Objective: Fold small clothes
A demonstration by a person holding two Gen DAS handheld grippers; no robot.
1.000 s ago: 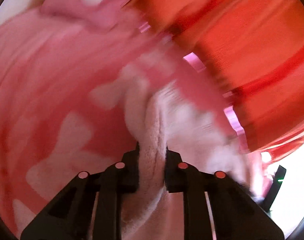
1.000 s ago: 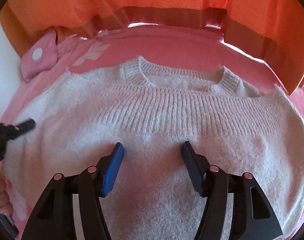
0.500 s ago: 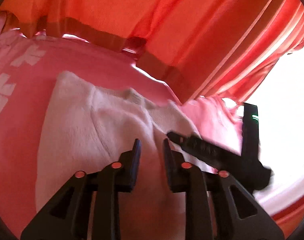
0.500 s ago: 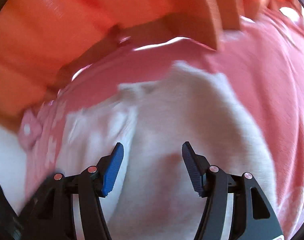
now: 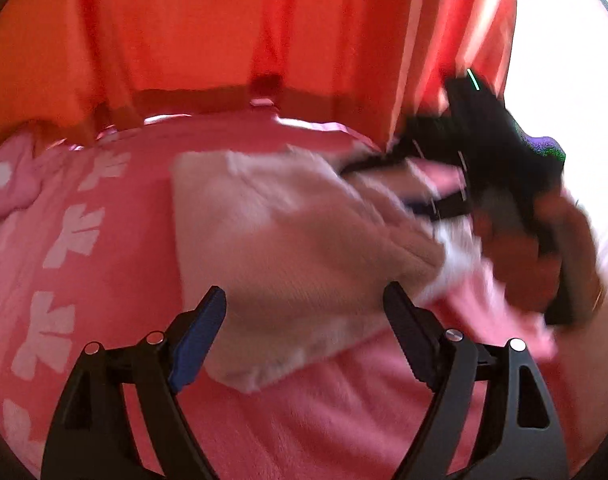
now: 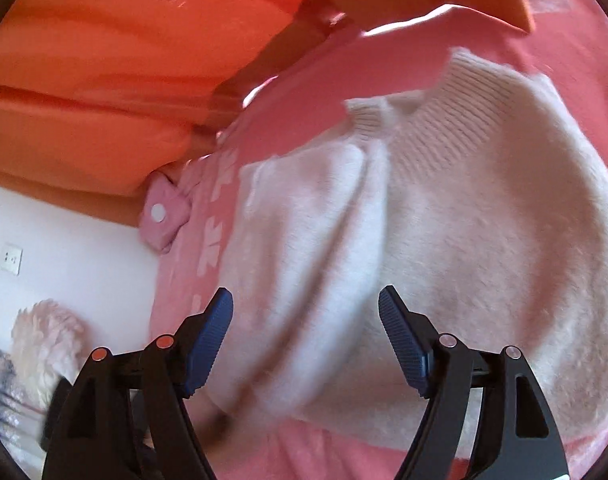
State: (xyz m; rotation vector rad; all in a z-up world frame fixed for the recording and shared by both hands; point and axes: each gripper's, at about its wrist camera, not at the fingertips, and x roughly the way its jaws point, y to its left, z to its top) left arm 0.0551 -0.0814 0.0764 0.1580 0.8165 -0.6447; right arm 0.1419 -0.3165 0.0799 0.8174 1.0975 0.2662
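Now both grippers' jaws have just been opening and stand wide, gripping nothing: the left gripper (image 5: 304,308) and right gripper (image 6: 306,310) angle down over the white sweater (image 6: 444,240), lying on the pink bedspread (image 5: 103,260).

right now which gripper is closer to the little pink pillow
Left, likely: left gripper hovers on the pillow's side of the sweater; right gripper is across it.

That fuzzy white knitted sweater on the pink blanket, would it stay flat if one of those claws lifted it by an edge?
Probably not. The fuzzy white knitted sweater already shows soft rolling folds, so it would likely droop and bunch. Its fluffy knit looks light and should grip rather than slip. It poses no rolling or breakage risk.
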